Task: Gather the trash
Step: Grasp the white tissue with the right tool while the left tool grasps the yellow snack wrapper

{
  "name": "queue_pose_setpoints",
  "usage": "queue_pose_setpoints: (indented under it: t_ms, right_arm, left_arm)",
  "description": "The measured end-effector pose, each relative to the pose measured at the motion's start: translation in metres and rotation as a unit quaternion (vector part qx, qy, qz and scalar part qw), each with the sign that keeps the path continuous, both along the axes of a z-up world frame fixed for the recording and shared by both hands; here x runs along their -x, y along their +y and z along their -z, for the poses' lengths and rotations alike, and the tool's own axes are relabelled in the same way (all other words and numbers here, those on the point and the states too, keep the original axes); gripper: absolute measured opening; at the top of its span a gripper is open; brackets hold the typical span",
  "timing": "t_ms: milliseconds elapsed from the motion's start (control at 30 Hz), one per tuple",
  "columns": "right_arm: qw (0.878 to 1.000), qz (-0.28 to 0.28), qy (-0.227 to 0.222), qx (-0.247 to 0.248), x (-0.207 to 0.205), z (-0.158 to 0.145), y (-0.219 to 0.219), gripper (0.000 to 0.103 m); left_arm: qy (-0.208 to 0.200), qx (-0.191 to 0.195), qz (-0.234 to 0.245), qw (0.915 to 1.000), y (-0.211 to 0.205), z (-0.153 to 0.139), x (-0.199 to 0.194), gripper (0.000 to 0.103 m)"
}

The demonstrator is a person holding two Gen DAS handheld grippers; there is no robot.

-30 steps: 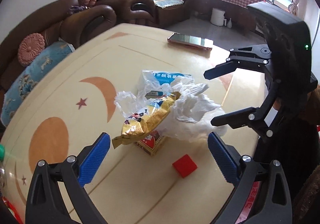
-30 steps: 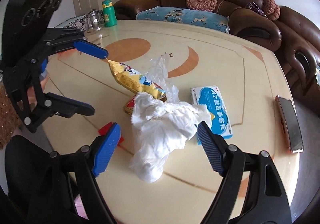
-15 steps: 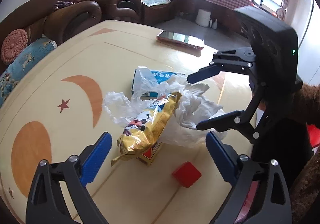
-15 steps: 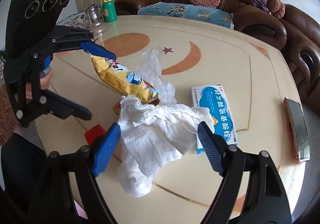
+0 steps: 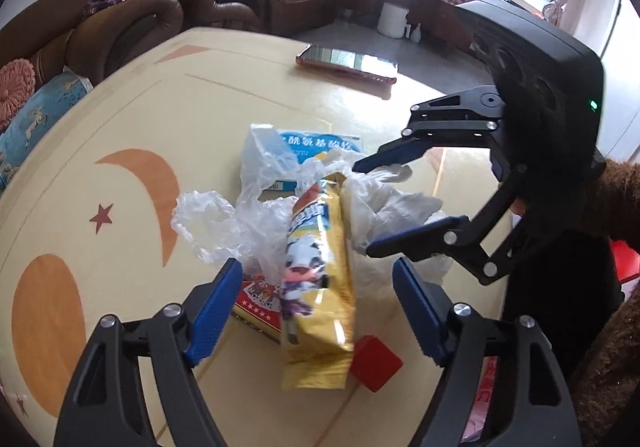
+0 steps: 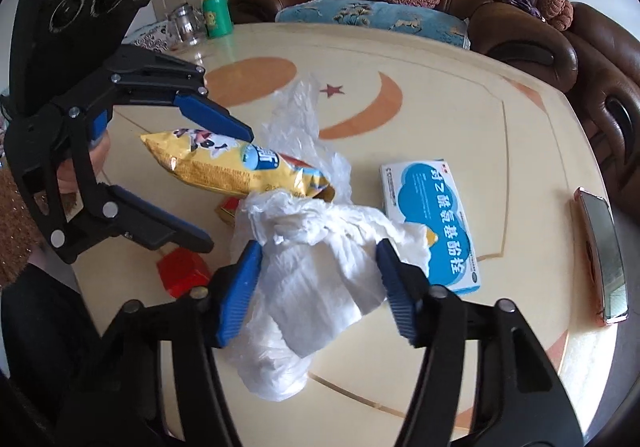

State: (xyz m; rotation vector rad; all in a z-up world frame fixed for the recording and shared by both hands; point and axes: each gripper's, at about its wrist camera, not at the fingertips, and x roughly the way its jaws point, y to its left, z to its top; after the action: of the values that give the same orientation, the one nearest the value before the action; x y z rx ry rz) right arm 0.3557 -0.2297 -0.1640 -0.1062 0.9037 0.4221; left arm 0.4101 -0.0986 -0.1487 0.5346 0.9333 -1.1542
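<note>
With both pairs of jaws spread, the left gripper (image 5: 316, 309) has been brought around the yellow snack bag (image 5: 318, 287), now between them, while the crumpled tissue (image 6: 316, 267) lies between the right gripper's (image 6: 318, 289) — neither yet pinched.

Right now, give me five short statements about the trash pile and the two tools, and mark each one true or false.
1. The left tool is open around the yellow snack bag. True.
2. The right tool is shut flat with nothing between its fingers. False: it is open, with the crumpled white tissue between them.
3. A red cube sits on the table near the bag's end. True.
4. The phone lies on top of the blue-and-white medicine box. False: it lies apart, near the table edge.
5. The green bottle lies tipped in the pile. False: it stands upright at the far edge.
</note>
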Motion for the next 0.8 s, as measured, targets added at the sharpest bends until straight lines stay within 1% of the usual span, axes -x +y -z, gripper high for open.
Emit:
queue_pose_setpoints:
  t_ms: [33, 67, 100, 133, 167, 233, 267, 333, 500, 633, 800]
  right_arm:
    - [1.000, 0.002, 0.001, 0.001, 0.000, 0.001, 0.000, 0.058]
    - [1.000, 0.002, 0.002, -0.009, 0.001, 0.001, -0.002, 0.057]
    - [1.000, 0.001, 0.005, -0.018, 0.001, 0.001, -0.003, 0.052]
    - [1.000, 0.002, 0.009, -0.024, 0.000, 0.001, -0.005, 0.049]
    - [1.000, 0.003, 0.010, -0.028, 0.001, 0.000, -0.007, 0.045]
    - [0.999, 0.007, 0.014, -0.037, 0.001, -0.001, -0.010, 0.042]
    - [0.999, 0.008, 0.016, -0.045, 0.001, -0.001, -0.012, 0.040]
    - [0.998, 0.009, 0.021, -0.057, 0.001, -0.001, -0.013, 0.040]
    - [0.999, 0.010, 0.015, -0.050, 0.004, -0.004, -0.012, 0.040]
    - [0.998, 0.016, 0.014, -0.053, 0.005, -0.004, -0.016, 0.040]
    - [0.998, 0.017, 0.012, -0.055, 0.006, -0.004, -0.015, 0.040]
  left_arm:
    - [0.002, -0.001, -0.004, 1.0000, -0.001, 0.002, -0.002, 0.075]
    - [0.002, 0.000, -0.010, 0.9999, -0.001, 0.003, -0.004, 0.075]
    - [0.006, 0.001, -0.012, 0.9999, -0.001, 0.003, -0.006, 0.074]
    - [0.010, 0.005, -0.016, 0.9998, -0.001, 0.004, -0.008, 0.069]
    - [0.016, 0.006, -0.018, 0.9997, -0.001, 0.005, -0.010, 0.067]
    - [0.018, 0.003, -0.024, 0.9995, -0.002, 0.007, -0.014, 0.062]
    - [0.021, 0.001, -0.025, 0.9995, -0.002, 0.009, -0.015, 0.062]
    - [0.023, -0.001, -0.024, 0.9994, -0.002, 0.009, -0.015, 0.061]
    - [0.004, 0.004, -0.027, 0.9996, -0.003, 0.003, -0.014, 0.062]
    - [0.011, 0.014, -0.034, 0.9993, -0.005, -0.002, -0.020, 0.062]
    - [0.016, 0.006, -0.036, 0.9992, -0.011, 0.000, -0.021, 0.062]
